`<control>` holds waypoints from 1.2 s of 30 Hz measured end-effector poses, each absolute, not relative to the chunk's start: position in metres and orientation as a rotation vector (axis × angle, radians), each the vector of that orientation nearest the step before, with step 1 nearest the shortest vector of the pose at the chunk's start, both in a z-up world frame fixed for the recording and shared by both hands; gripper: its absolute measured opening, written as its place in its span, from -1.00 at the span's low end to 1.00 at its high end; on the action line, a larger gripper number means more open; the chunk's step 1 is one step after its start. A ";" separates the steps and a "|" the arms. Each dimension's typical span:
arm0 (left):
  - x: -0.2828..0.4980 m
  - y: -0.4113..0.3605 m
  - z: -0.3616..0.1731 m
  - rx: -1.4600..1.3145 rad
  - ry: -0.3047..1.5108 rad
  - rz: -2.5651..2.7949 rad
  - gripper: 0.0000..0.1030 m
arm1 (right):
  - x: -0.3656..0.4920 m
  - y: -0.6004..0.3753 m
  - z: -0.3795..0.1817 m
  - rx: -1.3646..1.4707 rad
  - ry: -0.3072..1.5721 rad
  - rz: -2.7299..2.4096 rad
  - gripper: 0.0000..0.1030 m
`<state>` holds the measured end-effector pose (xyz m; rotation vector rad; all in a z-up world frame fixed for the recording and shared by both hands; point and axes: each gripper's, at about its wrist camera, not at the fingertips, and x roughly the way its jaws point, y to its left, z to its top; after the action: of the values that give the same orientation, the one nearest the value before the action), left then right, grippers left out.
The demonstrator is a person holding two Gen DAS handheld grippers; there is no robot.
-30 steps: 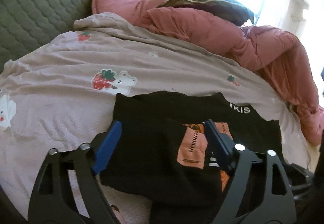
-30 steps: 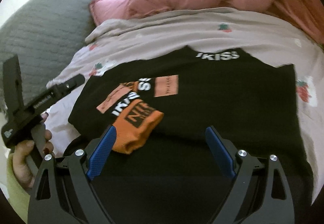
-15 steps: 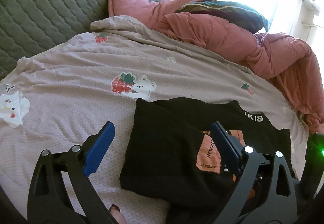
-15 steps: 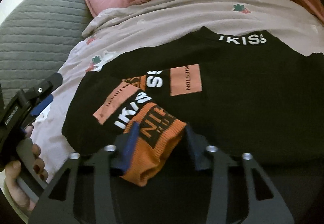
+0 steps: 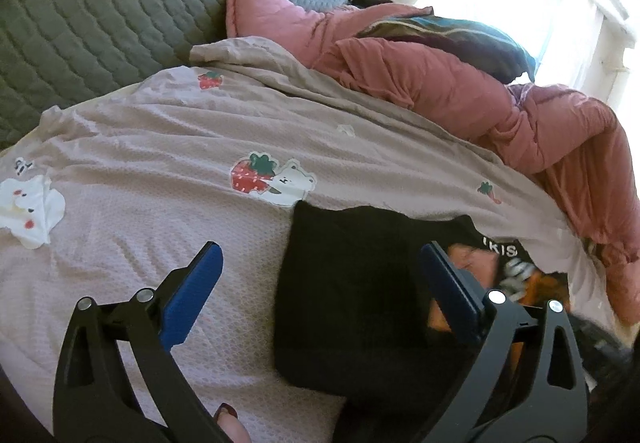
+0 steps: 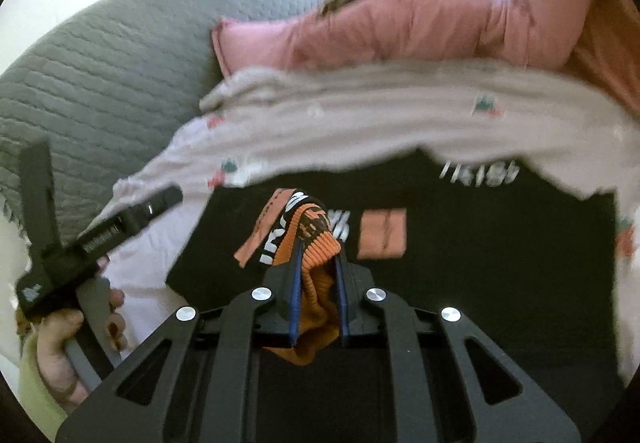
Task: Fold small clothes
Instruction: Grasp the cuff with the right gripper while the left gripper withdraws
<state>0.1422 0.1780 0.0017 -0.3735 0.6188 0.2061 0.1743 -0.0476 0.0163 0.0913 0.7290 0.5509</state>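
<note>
A black garment [image 5: 352,283] with white lettering and salmon patches lies flat on the bed, and fills the right wrist view [image 6: 500,283]. Its orange ribbed cuff [image 6: 316,283] is pinched between the blue pads of my right gripper [image 6: 318,249], whose jaws are still closing on it; the cuff is lifted a little off the black cloth. My left gripper [image 5: 320,249] hovers over the garment's left edge, its jaws opening wide with nothing gripped. A hand [image 6: 60,343] holds the left tool at the left.
The bedsheet [image 5: 160,171] is pale mauve with strawberry and bear prints. A pink quilt [image 5: 480,103] is heaped along the far side with a dark pillow [image 5: 460,39] on it. A grey quilted headboard [image 5: 100,3] stands at the left, a bright window at the right.
The right gripper has closed on the orange cuff and raised it. The left gripper has drawn back to the left off the garment and spread wider.
</note>
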 end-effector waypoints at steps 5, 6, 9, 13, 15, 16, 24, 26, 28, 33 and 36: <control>0.142 0.180 0.002 -0.378 0.618 0.209 0.80 | 0.174 -0.083 0.050 0.064 0.607 0.467 -0.75; 0.142 0.180 0.002 -0.377 0.617 0.209 0.80 | 0.175 -0.094 0.057 0.066 0.585 0.440 -0.75; 0.143 0.178 0.001 -0.368 0.618 0.204 0.80 | 0.179 -0.118 0.066 0.089 0.559 0.397 -0.75; 0.143 0.173 0.001 -0.350 0.619 0.194 0.80 | 0.188 -0.150 0.066 0.109 0.556 0.323 -0.76; 0.144 0.169 0.000 -0.342 0.619 0.189 0.80 | 0.191 -0.161 0.061 0.108 0.568 0.292 -0.76; 0.145 0.166 -0.001 -0.336 0.622 0.180 0.80 | 0.193 -0.167 0.057 0.112 0.582 0.280 -0.76; 0.160 0.116 -0.007 -0.205 0.654 0.039 0.80 | 0.198 -0.187 0.033 0.123 0.631 0.226 -0.76; 0.163 0.102 -0.011 -0.154 0.663 0.020 0.79 | 0.198 -0.188 0.028 0.120 0.639 0.221 -0.76; 0.168 0.090 -0.015 -0.107 0.670 0.000 0.79 | 0.200 -0.190 0.024 0.119 0.650 0.219 -0.76; 0.182 0.075 -0.021 -0.089 0.676 -0.084 0.77 | 0.203 -0.195 0.019 0.118 0.667 0.218 -0.75; 0.192 0.067 -0.033 -0.065 0.728 -0.121 0.76 | 0.204 -0.196 0.015 0.108 0.681 0.215 -0.75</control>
<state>0.1925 0.0671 -0.0334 -0.0651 0.7280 -0.1207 0.2036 -0.1961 0.0148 0.1083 0.6810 0.2147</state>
